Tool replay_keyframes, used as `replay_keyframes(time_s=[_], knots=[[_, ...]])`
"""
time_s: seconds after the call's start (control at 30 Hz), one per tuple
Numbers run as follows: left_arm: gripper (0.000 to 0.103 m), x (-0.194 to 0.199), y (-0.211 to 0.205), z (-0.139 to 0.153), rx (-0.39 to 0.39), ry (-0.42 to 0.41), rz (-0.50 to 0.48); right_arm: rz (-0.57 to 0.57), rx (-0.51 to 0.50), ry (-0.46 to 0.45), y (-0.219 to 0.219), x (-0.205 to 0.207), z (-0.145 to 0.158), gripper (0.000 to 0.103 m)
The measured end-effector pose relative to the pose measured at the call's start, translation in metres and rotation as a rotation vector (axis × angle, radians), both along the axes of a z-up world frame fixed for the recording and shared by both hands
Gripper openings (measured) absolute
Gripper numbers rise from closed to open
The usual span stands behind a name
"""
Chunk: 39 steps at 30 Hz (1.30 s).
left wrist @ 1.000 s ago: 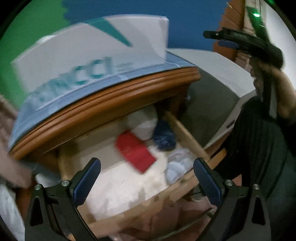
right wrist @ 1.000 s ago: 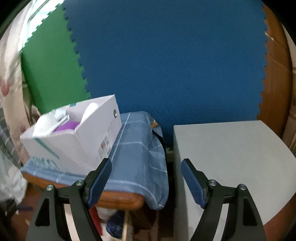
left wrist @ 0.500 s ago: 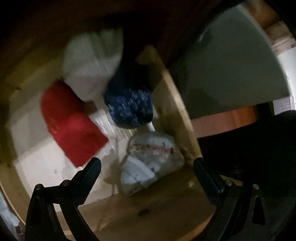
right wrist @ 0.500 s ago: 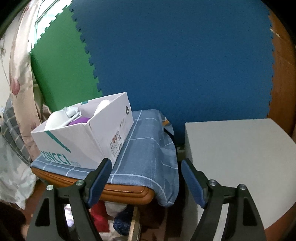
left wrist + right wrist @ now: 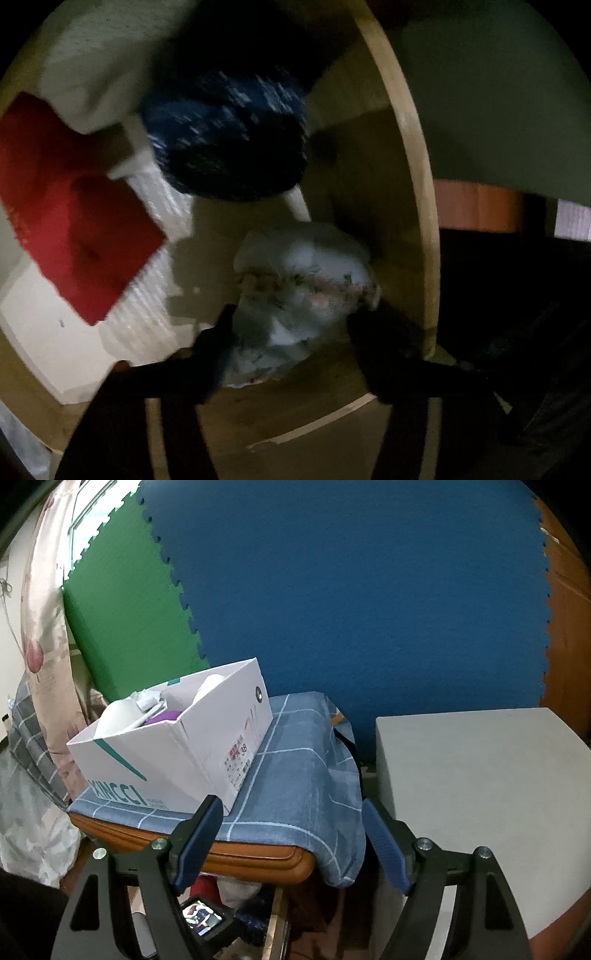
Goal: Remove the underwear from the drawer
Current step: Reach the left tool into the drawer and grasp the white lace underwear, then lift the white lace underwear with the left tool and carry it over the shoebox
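A pale blue underwear bundle with a floral band (image 5: 306, 273) lies in the near right corner of the open wooden drawer (image 5: 417, 192). My left gripper (image 5: 291, 332) points down into the drawer with its jaws closing. Its dark fingertips (image 5: 218, 332) touch the bundle on both sides. The view is dim and blurred. My right gripper (image 5: 291, 834) hovers open and empty above the nightstand's front edge, over the drawer (image 5: 275, 923). The left gripper's body (image 5: 203, 919) shows below it.
The drawer also holds a navy speckled bundle (image 5: 229, 140), a red flat item (image 5: 74, 229), a white bundle (image 5: 92, 62) and a white liner (image 5: 44, 332). A white shoebox (image 5: 166, 760) sits on a blue checked cloth (image 5: 303, 760). A grey cabinet (image 5: 480, 768) stands right of it.
My left gripper dropped from above the nightstand into the drawer, tilted downward, and its jaws narrowed onto the pale floral bundle. The right gripper stayed nearly still and open.
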State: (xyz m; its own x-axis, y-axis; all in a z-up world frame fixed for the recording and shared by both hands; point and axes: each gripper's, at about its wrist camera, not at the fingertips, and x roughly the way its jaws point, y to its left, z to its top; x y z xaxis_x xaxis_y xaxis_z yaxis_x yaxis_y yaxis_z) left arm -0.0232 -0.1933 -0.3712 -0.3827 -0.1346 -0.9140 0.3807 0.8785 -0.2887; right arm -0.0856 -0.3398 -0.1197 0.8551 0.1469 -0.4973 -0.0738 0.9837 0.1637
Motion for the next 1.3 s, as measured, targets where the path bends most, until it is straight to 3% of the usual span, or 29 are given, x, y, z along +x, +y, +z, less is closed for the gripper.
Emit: replay_keyframes(time_s=[0.1,0.2,0.47,0.67,0.83,1.3], knots=[[0.021,-0.008,-0.001,0.008,-0.034,-0.021,-0.02,0.003,-0.008,-0.001,0.001,0.0,0.0,0.08],[0.017,-0.017,0.006,0.023,-0.053,-0.086,-0.015,0.001,-0.014,0.004,0.001,0.0,0.0,0.08],[0.016,-0.051,0.057,0.084,-0.167,-0.227,0.092,-0.004,-0.019,0.024,0.003,0.005,-0.003,0.08],[0.016,-0.077,0.089,0.131,-0.22,-0.313,0.116,0.013,-0.062,0.042,0.011,0.007,-0.006,0.08],[0.016,-0.057,0.099,0.166,-0.283,-0.394,0.152,0.014,-0.08,0.056,0.015,0.01,-0.008,0.08],[0.017,-0.047,0.147,0.313,-0.392,-0.727,0.208,0.058,-0.189,0.093,0.04,0.018,-0.016,0.08]])
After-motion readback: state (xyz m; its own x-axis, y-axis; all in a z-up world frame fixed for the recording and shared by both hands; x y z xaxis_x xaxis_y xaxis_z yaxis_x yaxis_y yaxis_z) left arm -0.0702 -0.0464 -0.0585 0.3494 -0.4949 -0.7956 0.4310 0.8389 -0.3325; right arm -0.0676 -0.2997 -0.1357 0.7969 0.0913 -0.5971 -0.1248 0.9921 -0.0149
